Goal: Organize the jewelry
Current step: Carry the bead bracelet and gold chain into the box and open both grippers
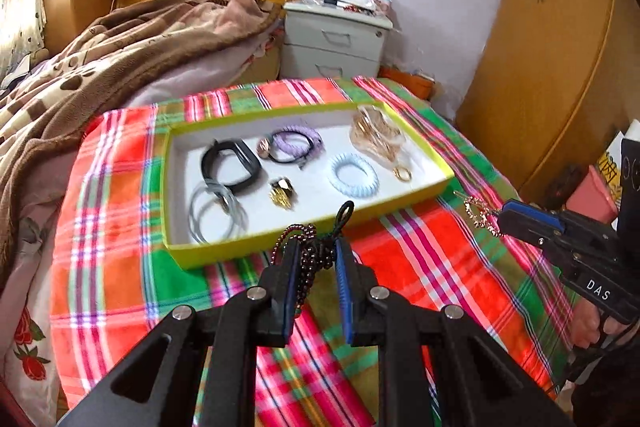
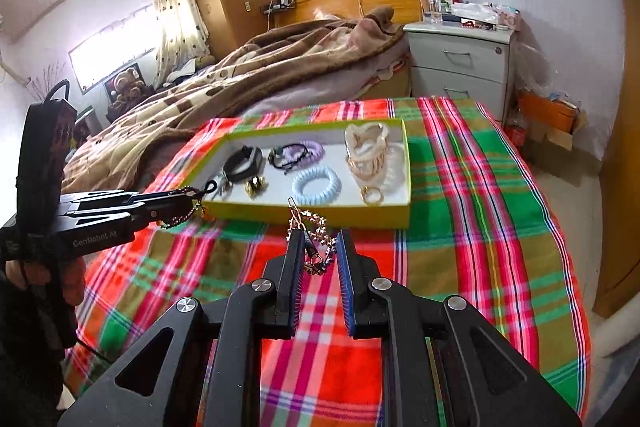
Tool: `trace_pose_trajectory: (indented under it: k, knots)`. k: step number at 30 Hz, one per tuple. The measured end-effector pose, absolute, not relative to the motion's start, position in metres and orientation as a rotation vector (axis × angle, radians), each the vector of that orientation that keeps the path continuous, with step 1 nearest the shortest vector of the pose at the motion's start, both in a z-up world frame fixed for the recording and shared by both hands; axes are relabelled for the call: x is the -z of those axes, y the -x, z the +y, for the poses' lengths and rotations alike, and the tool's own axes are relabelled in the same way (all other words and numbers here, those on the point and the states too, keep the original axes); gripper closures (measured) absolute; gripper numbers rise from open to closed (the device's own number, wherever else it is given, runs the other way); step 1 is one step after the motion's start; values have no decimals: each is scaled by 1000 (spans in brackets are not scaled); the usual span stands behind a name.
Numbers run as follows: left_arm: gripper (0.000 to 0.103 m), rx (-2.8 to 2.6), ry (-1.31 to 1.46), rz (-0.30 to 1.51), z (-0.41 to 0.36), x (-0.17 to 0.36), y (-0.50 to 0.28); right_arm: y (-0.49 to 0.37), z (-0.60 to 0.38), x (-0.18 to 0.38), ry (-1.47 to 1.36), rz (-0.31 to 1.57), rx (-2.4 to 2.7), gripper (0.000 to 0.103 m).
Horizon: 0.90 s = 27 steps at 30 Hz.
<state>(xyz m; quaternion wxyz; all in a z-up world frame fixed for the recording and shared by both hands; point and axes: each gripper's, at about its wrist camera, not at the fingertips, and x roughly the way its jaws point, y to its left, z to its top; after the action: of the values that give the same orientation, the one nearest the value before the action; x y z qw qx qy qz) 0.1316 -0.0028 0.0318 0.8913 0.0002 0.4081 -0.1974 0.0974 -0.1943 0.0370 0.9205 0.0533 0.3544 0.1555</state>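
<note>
Your left gripper (image 1: 316,251) pinches a dark beaded bracelet (image 1: 304,247) just short of the yellow-rimmed tray (image 1: 256,247); your right gripper (image 2: 318,247), marked "DAS", pinches a gold chain (image 2: 316,231) at the tray's near edge. Plaid cloth (image 2: 480,227) lies open rightward.

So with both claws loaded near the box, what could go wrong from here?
1. The dark bead strand hangs in loose loops from the left claw; it may snag the yellow box rim.
2. The gold chain piece sits loosely in the right claw, so it might slip onto the plaid cloth.
</note>
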Motion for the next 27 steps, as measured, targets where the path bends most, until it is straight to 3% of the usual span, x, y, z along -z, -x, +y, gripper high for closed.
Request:
trace_pose_trajectory:
  k: [13, 27]
  knots:
    - [85, 385, 30, 843, 10, -37, -175, -153, -176, -42, -128, 726, -301, 86]
    - [85, 385, -8, 900, -9, -8, -196, -209, -156, -9, -113, 810, -285, 86]
